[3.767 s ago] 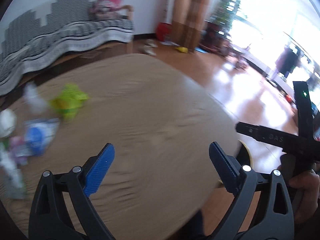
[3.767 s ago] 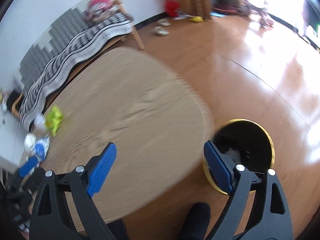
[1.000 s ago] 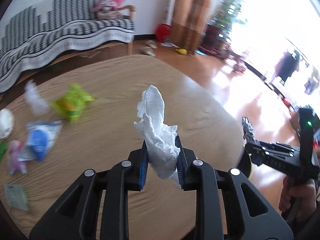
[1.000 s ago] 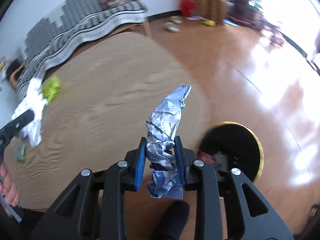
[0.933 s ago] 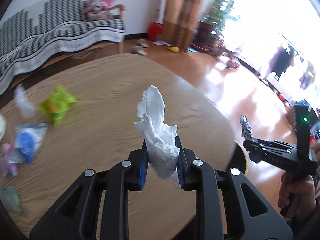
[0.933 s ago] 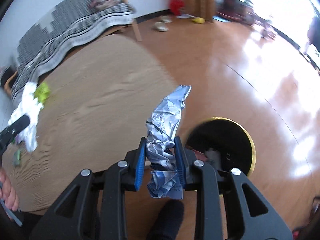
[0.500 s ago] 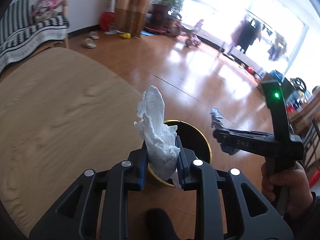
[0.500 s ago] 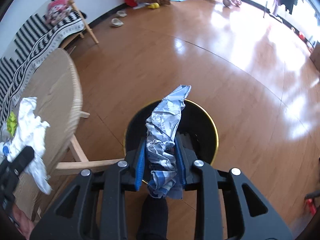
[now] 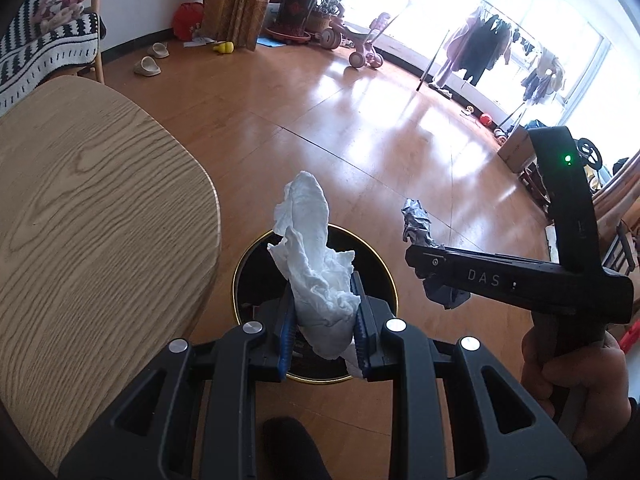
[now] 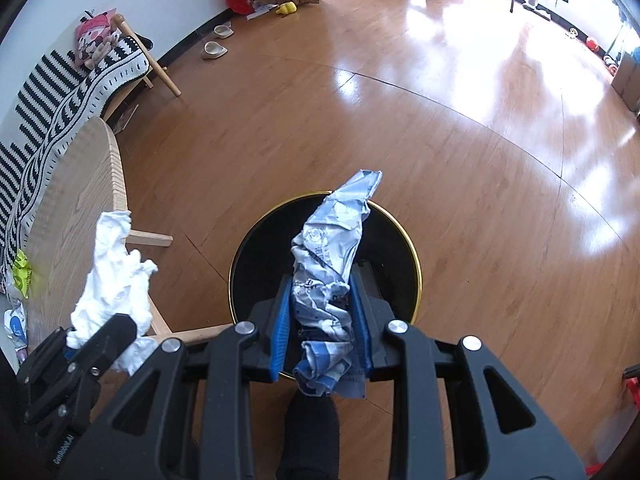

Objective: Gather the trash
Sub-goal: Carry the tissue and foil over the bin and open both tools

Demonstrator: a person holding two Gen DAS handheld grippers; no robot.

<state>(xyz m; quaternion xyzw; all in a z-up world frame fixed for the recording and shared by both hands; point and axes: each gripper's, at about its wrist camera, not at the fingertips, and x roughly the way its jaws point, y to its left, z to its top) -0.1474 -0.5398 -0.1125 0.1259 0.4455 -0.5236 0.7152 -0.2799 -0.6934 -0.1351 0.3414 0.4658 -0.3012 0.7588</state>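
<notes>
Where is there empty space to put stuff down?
The near end of the wooden table is bare. The floor beyond the black bin is open. It is crowded at the table's far end, around the green wrapper.

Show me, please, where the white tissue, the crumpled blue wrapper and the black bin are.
white tissue [image 9: 316, 276], left wrist view, its crumpled middle.
crumpled blue wrapper [image 10: 332, 256], right wrist view, its middle above the pads.
black bin [image 10: 416, 264], right wrist view, its gold rim.
</notes>
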